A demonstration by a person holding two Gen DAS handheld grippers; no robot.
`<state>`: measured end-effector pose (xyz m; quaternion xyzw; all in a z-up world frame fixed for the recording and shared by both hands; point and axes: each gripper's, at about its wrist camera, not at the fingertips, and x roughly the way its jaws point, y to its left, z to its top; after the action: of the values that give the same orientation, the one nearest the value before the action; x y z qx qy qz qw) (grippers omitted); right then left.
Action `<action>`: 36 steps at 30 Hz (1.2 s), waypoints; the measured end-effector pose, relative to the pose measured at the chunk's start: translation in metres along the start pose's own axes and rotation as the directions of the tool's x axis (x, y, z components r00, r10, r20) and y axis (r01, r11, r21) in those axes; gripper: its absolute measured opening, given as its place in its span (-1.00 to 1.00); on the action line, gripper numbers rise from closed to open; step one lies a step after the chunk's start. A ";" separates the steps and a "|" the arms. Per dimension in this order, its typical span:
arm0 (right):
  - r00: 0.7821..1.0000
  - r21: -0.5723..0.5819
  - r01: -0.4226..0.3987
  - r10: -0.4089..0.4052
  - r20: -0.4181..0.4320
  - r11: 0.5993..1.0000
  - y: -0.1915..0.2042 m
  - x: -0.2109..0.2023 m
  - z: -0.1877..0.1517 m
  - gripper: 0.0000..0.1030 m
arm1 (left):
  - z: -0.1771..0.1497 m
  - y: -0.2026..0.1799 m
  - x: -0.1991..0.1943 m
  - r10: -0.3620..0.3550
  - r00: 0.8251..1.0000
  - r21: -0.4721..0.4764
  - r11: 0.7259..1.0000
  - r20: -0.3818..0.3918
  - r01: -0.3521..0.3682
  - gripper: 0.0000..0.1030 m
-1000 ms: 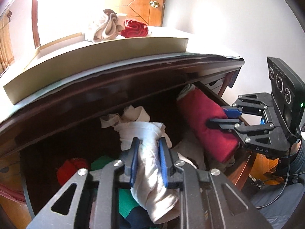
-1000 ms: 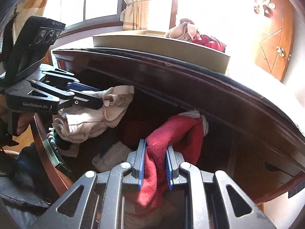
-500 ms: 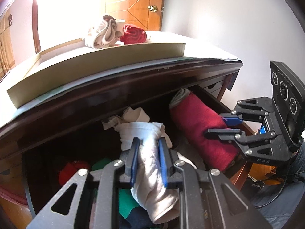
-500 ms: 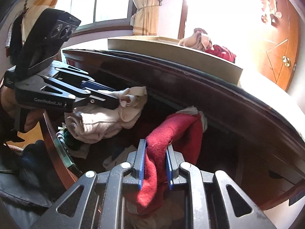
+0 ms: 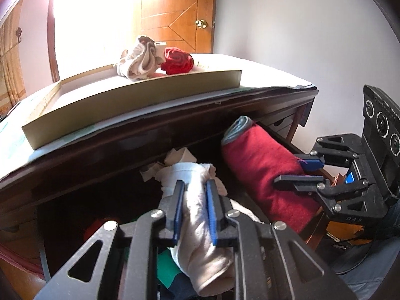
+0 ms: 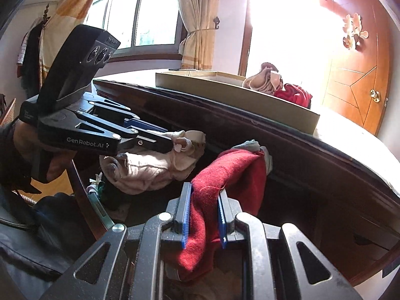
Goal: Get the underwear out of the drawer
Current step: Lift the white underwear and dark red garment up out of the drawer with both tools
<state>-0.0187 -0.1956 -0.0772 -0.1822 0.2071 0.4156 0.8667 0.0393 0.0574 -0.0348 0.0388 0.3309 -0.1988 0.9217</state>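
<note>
Gripping beige underwear [image 5: 197,207] btwn L jaws; R jaws clamp red underwear [image 6: 225,187].

Tray [image 5: 140,92] sits on the dresser top [image 5: 262,72], above the open drawer [image 5: 75,200]. Two bundles in the tray's far right part: cloth bundle [image 5: 140,60] left, touching towel roll [image 5: 178,61] right. Door [image 5: 175,17] behind the tray. Over the drawer, left gripper [image 5: 195,187] holds a garment [image 5: 200,220]; right gripper [image 6: 203,197], to its right, holds a second garment [image 6: 230,170]. More clothes [image 5: 167,267] lie in the drawer below. Window [image 6: 140,15] beyond the dresser's left end.
</note>
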 end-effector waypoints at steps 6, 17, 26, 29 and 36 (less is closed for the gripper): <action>1.000 0.003 0.001 -0.001 0.016 1.000 0.001 -0.005 -0.002 -0.61 | 0.000 -0.001 -0.005 0.006 0.999 0.009 1.000 0.037 -0.007 -0.72; 0.999 0.015 0.011 -0.012 0.048 1.000 0.001 -0.007 -0.003 -0.61 | -0.003 0.000 -0.019 0.052 0.991 -0.008 0.999 0.124 -0.051 -0.75; 0.997 0.015 0.024 -0.025 0.075 1.000 0.003 -0.012 -0.005 -0.61 | -0.007 -0.002 -0.026 0.054 0.986 -0.032 0.998 0.158 -0.050 -0.76; 0.996 0.014 0.028 -0.029 0.085 1.000 0.005 -0.014 -0.004 -0.61 | -0.007 -0.005 -0.029 0.055 0.984 -0.027 0.998 0.167 -0.051 -0.76; 0.994 0.004 0.036 -0.036 0.107 0.999 0.008 -0.017 -0.001 -0.61 | -0.008 -0.010 -0.037 0.060 0.980 -0.021 0.998 0.192 -0.057 -0.76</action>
<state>-0.0346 -0.2025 -0.0702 -0.1626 0.1576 0.4087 0.8841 0.0049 0.0627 -0.0175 0.0222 0.2406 -0.1718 0.9550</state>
